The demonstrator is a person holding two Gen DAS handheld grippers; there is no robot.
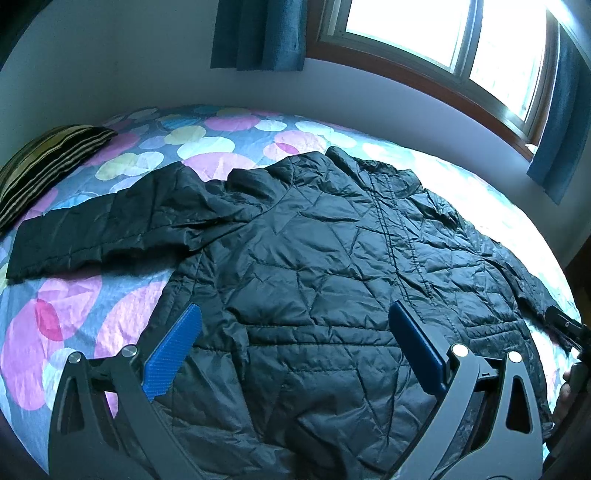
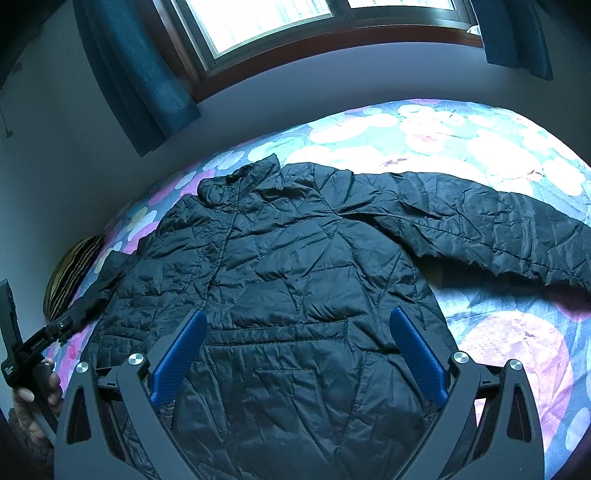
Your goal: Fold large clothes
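Note:
A black quilted jacket (image 1: 314, 258) lies flat, front up, on a bedspread (image 1: 74, 314) printed with coloured circles. Its collar (image 2: 240, 181) points toward the window wall. One sleeve (image 1: 92, 236) stretches out to the left in the left wrist view, and the other sleeve (image 2: 480, 229) stretches out to the right in the right wrist view. My left gripper (image 1: 295, 308) hovers open over the jacket's lower left part with nothing between its blue pads (image 1: 177, 350). My right gripper (image 2: 298, 314) hovers open over the lower right part, also holding nothing.
A striped pillow (image 1: 44, 170) lies at the bed's far left. A window (image 1: 424, 33) with blue curtains (image 1: 258, 33) is in the wall behind the bed. A hand (image 2: 37, 398) shows at the left edge of the right wrist view.

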